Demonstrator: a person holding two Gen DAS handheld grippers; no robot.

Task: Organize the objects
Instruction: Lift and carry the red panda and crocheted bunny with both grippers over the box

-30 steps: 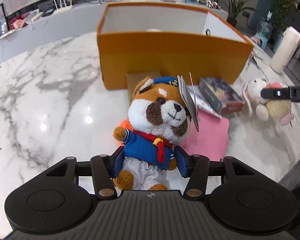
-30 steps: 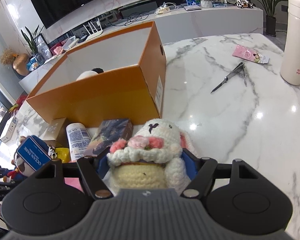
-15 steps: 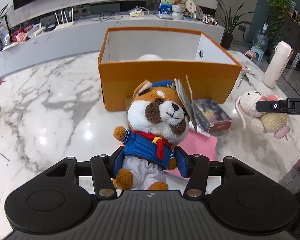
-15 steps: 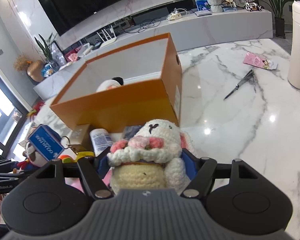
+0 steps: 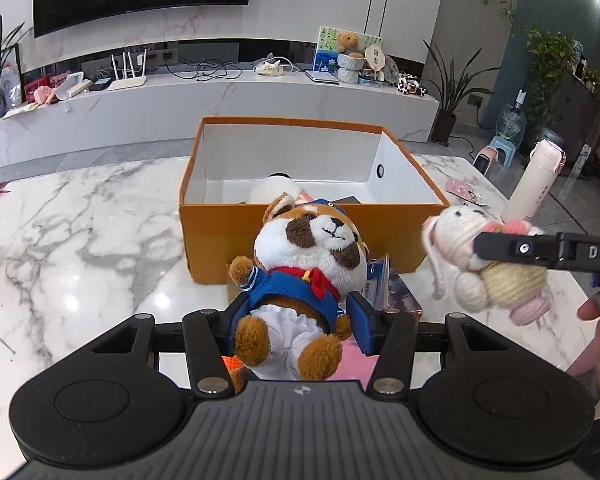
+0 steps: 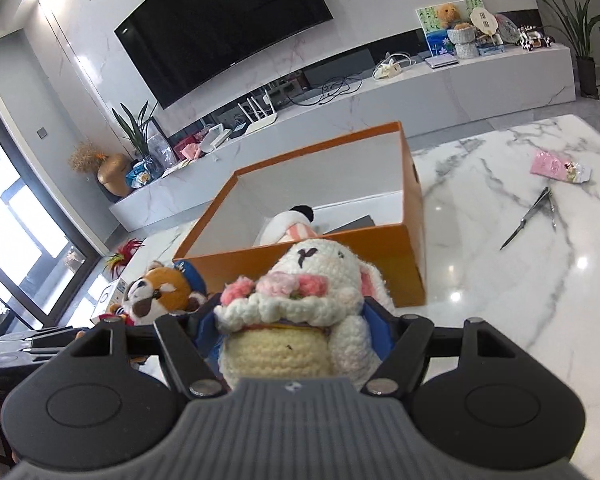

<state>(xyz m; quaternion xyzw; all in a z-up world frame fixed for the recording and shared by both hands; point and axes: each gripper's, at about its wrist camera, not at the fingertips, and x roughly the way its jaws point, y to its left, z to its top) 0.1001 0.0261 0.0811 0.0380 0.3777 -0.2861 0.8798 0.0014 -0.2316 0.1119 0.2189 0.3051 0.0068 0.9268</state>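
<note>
A brown-and-white plush animal [image 5: 312, 240] in a blue sailor top hangs above the table, and my left gripper [image 5: 298, 312] is shut on its waist, its jaws still closing a little. My right gripper [image 6: 292, 322] is shut on a cream crocheted bunny [image 6: 312, 272] with pink flowers, also held off the table. Both toys hang just in front of the open orange box [image 5: 220, 240], near its rim height. In the left wrist view the bunny [image 5: 456, 232] is at the right; in the right wrist view the plush animal [image 6: 156, 292] is at the left.
A white plush [image 5: 276, 192] and a dark flat item lie inside the box. Below the toys are a book [image 5: 396, 296] and a pink sheet [image 5: 356, 360]. A white bottle [image 5: 536, 184], scissors [image 6: 532, 216] and a pink packet [image 6: 556, 166] are right of the box.
Both grippers have risen with their toys and tilted up. The toys have come off the table, and more of the box's inside shows.
</note>
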